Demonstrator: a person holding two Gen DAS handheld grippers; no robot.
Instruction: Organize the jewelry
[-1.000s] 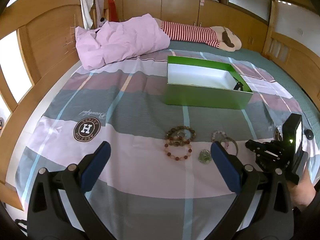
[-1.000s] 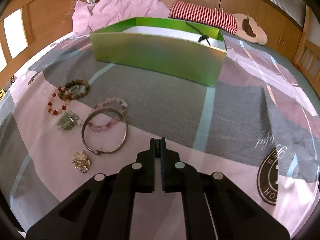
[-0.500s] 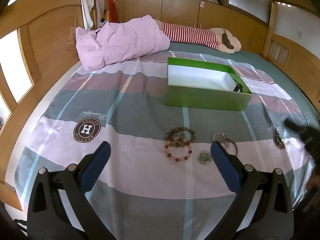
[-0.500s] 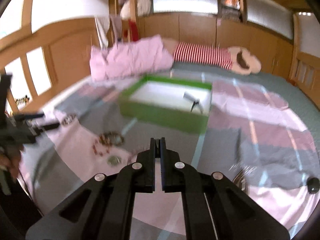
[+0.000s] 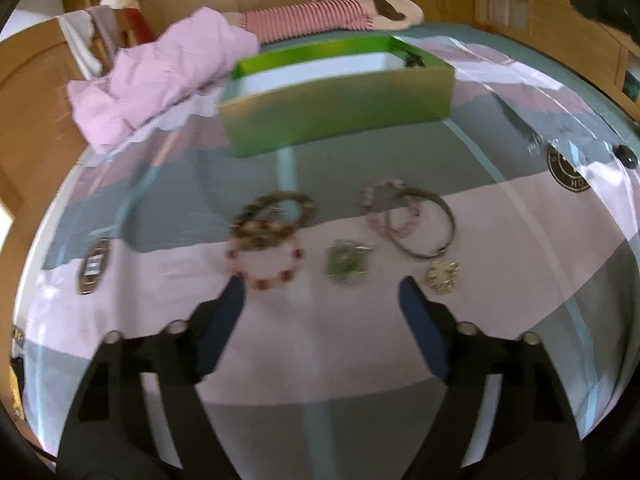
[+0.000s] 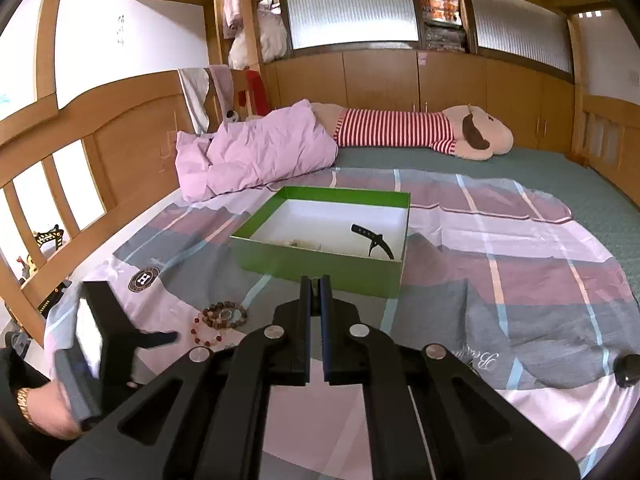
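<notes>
On the bed, just ahead of the left gripper [image 5: 320,292], the jewelry lies in a loose row on the checked sheet [image 5: 320,352], w/ the green box [image 5: 340,120] well beyond it. Left jaws are closing from wide, nothing between them yet. Right gripper [image 6: 316,284] is held up, fingers pinched together, empty, aimed toward the box.

Best way, I'd say: pick one piece only, come down straight so the pads straddle a single strand, and don't drag the neighbours. The red bead bracelet [image 5: 266,264] sits just past the left fingertip [image 5: 228,300], its top edge touching or overlapping the brown bead bracelet [image 5: 276,216], so lift slow. Green pendant [image 5: 346,262] lies btwn the two tips but further out; gold brooch [image 5: 442,276] just beside the right tip. Metal bangle [image 5: 424,226] overlaps the pink bead bracelet [image 5: 394,212]. Frame's blurred, so exact contact can't be told.
</notes>
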